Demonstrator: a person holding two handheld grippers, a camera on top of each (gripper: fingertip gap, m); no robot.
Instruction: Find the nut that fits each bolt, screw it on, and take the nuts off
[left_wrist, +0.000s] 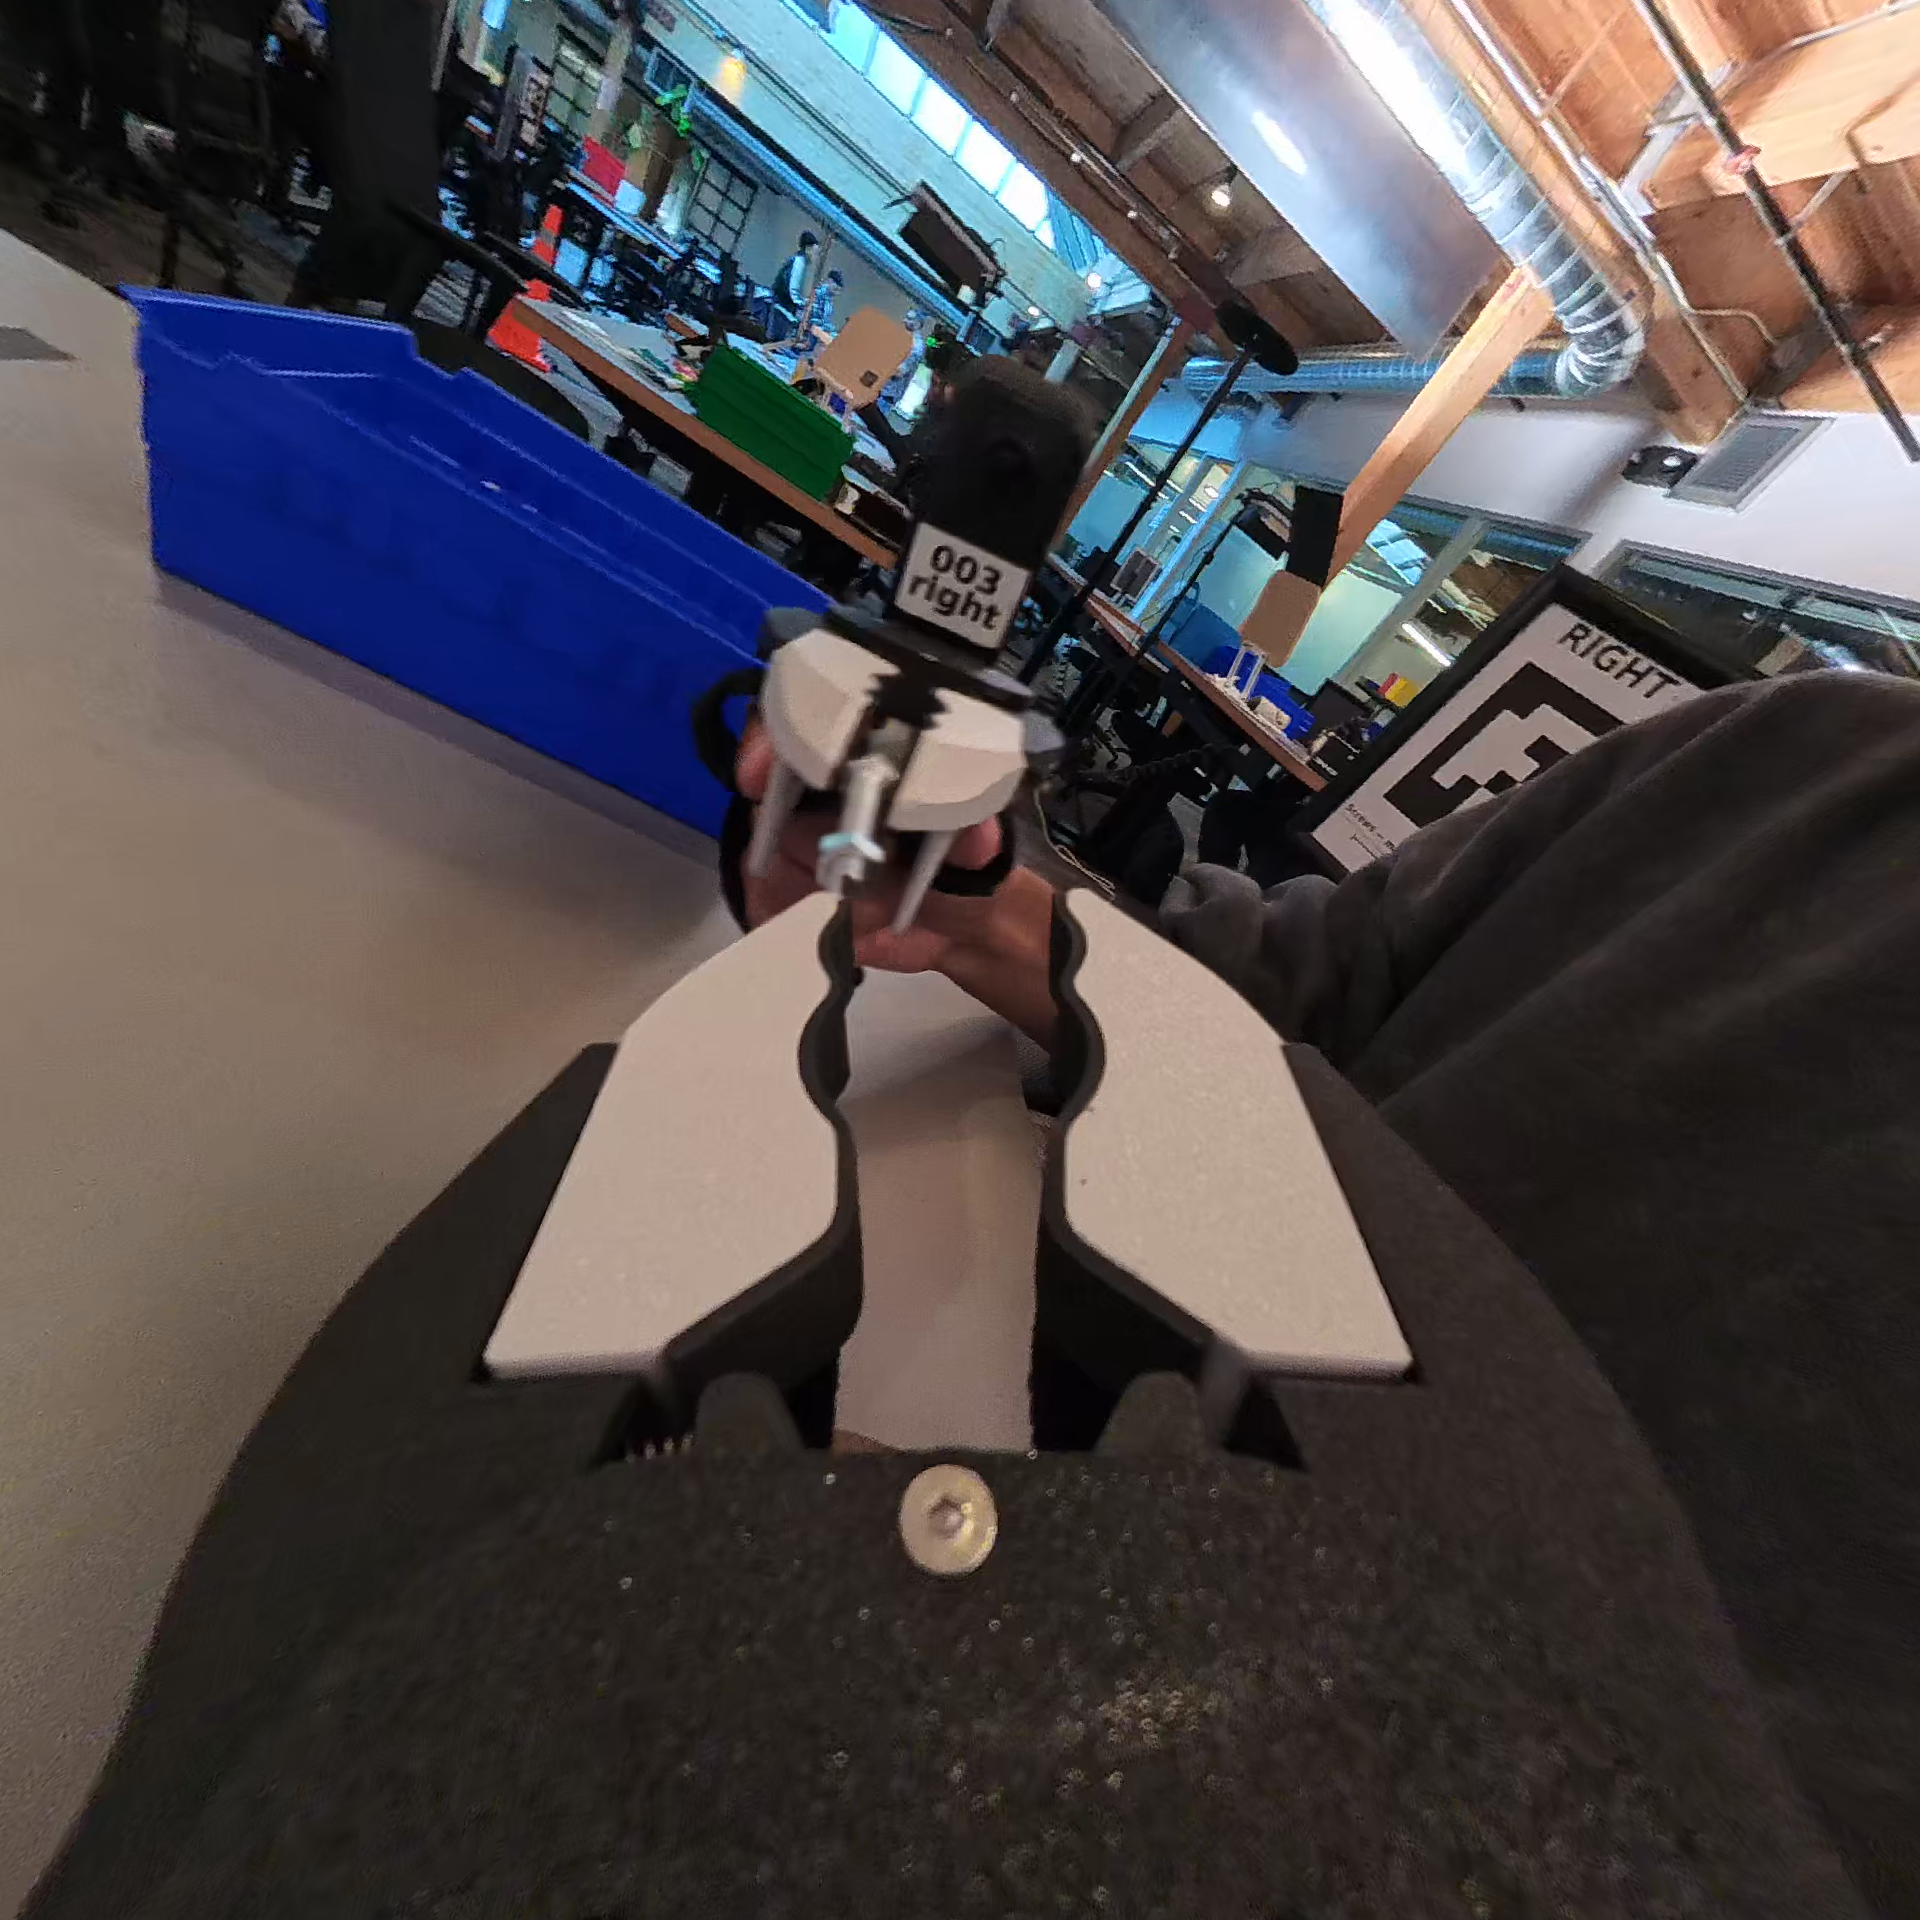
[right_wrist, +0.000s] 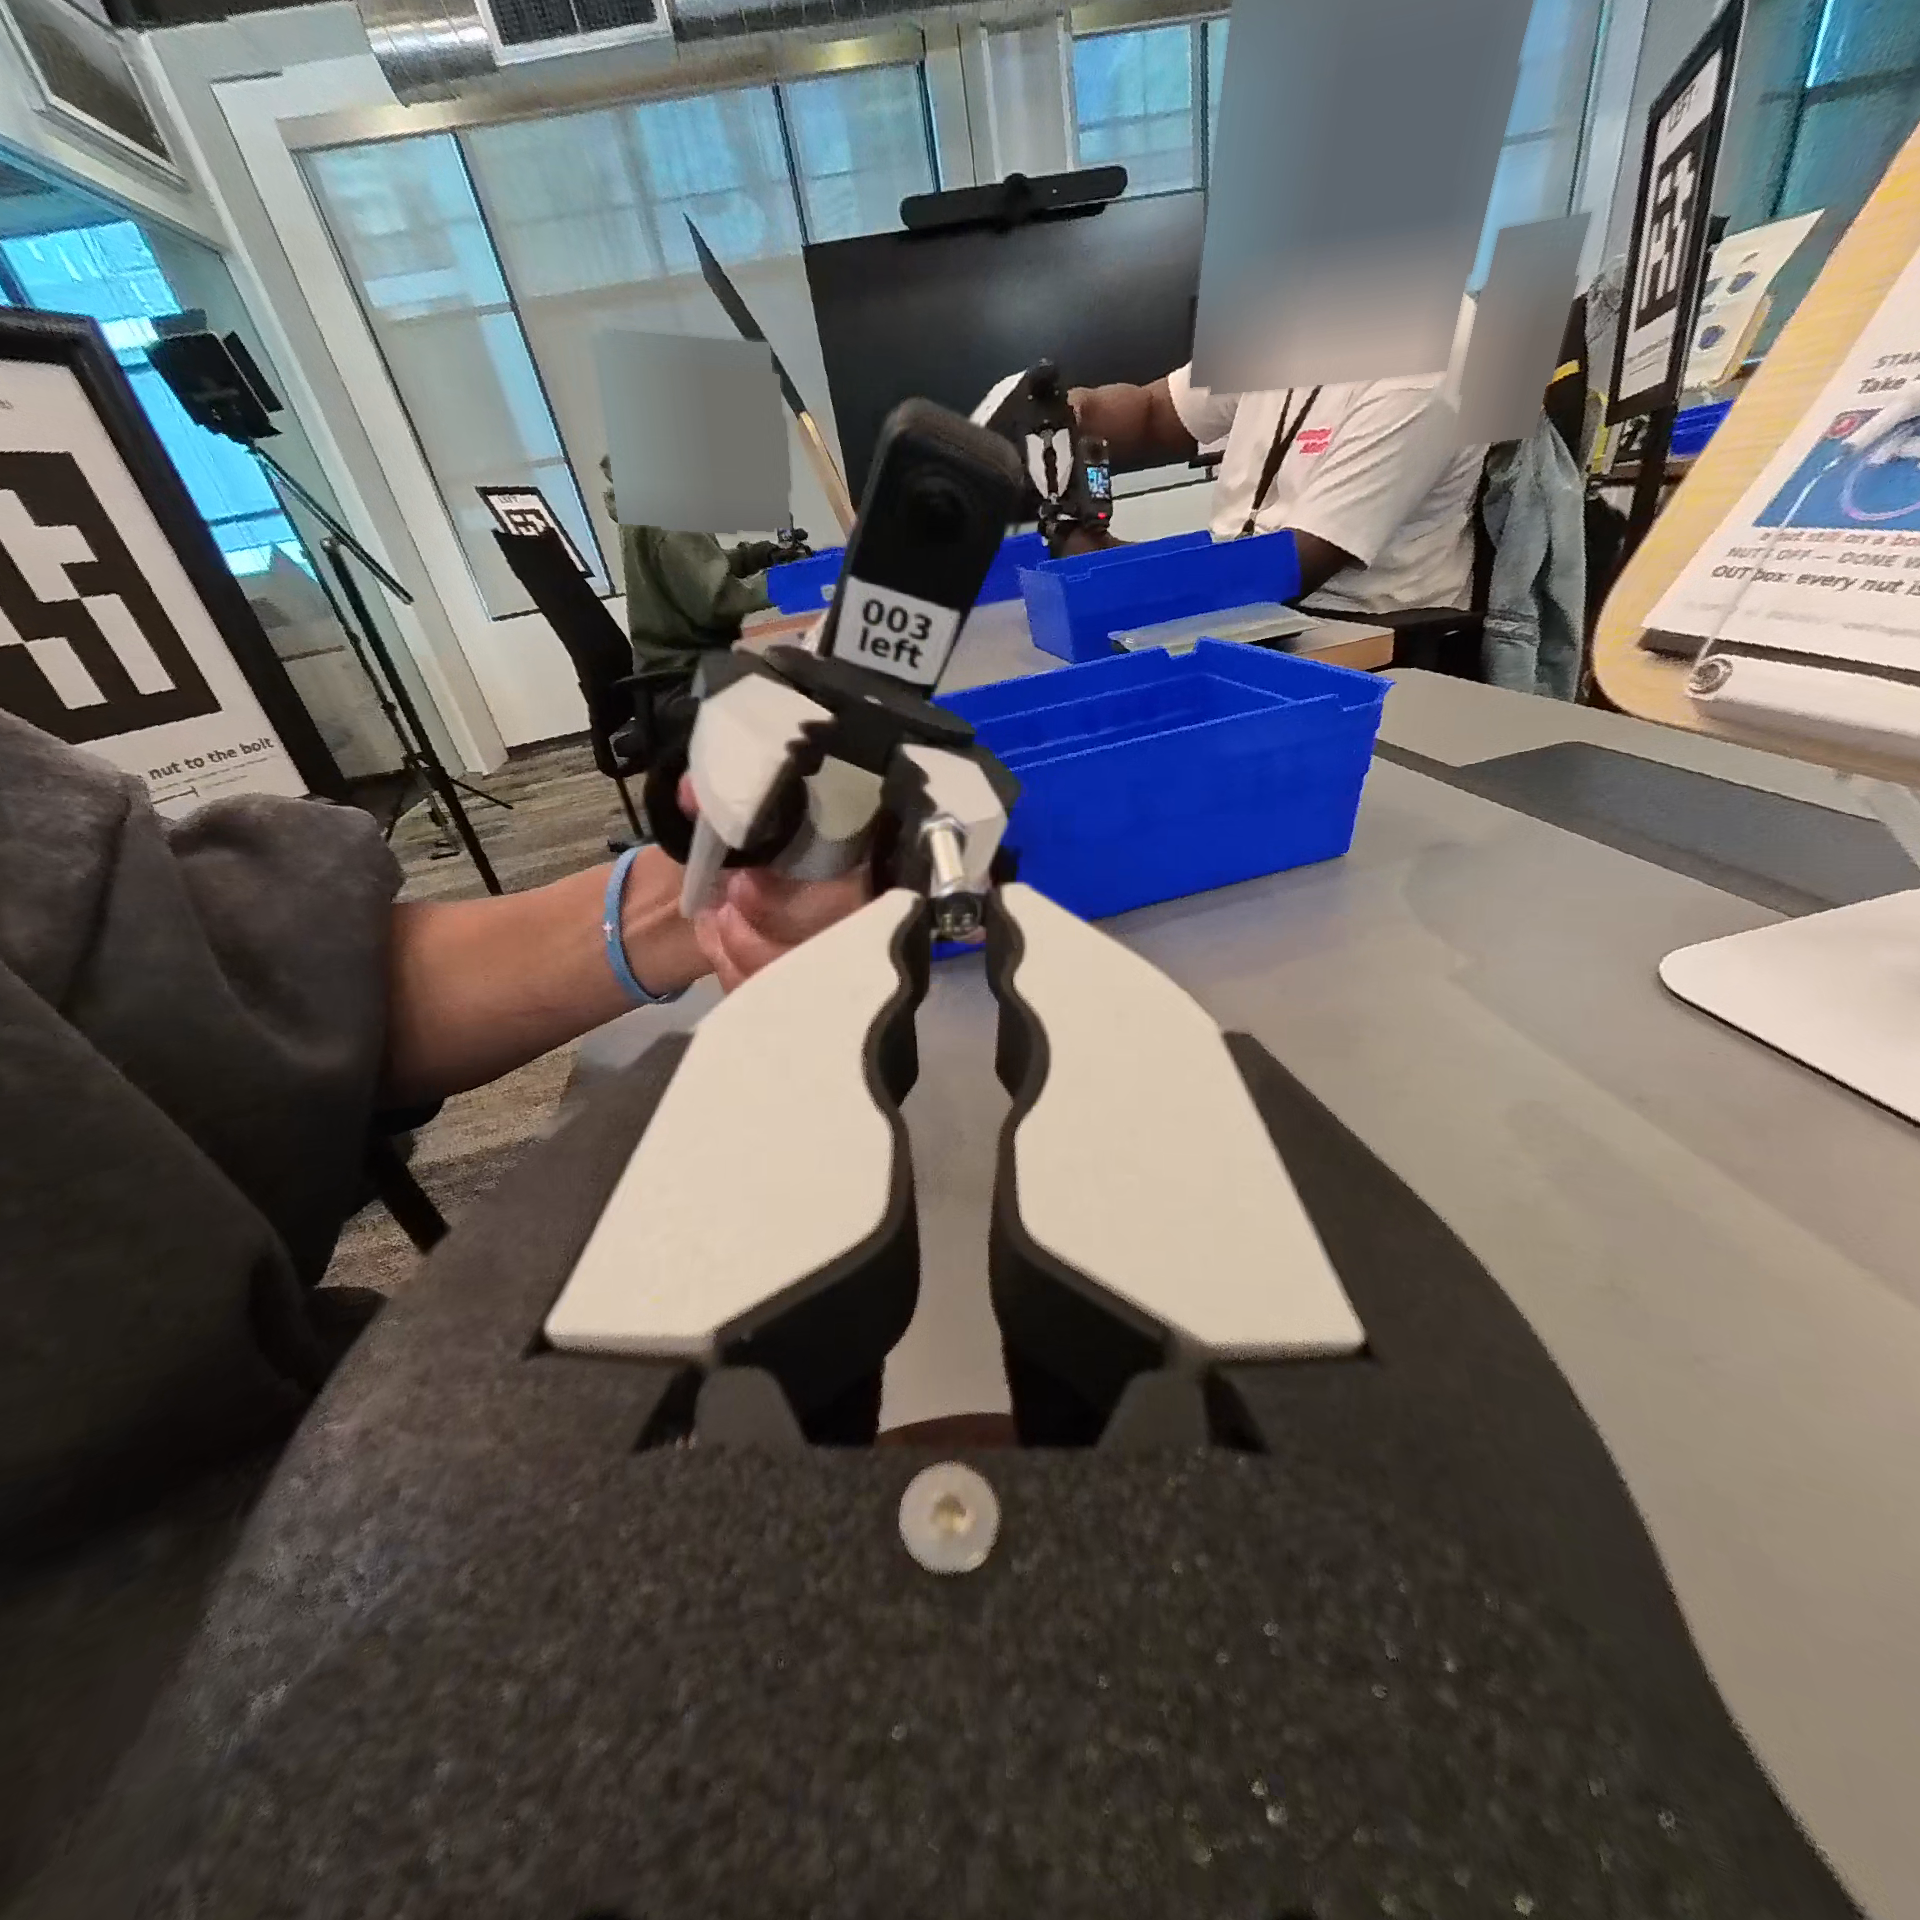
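Note:
My right gripper (right_wrist: 954, 914) is shut on a silver bolt (right_wrist: 943, 836), held upright across its fingertips above the grey table (right_wrist: 1455, 987). A hex nut (right_wrist: 958, 912) sits on the bolt at fingertip level. In the left wrist view the right gripper (left_wrist: 847, 821) faces me with the bolt (left_wrist: 873, 774) and nut (left_wrist: 847, 847) between its tips. My left gripper (left_wrist: 951, 914) is open and empty. Its left fingertip (left_wrist: 821, 935) is just below the bolt's lower end; I cannot tell if they touch. The left gripper also shows in the right wrist view (right_wrist: 842, 831), jaws wide apart.
A blue bin (left_wrist: 416, 520) stands on the table behind the grippers; it also shows in the right wrist view (right_wrist: 1195, 779). A framed black-and-white marker board (left_wrist: 1507, 748) and a white stand base (right_wrist: 1818, 997) are at the sides. People sit at a farther table with more blue bins (right_wrist: 1153, 592). Both grippers' tips are close together, under 4 cm apart.

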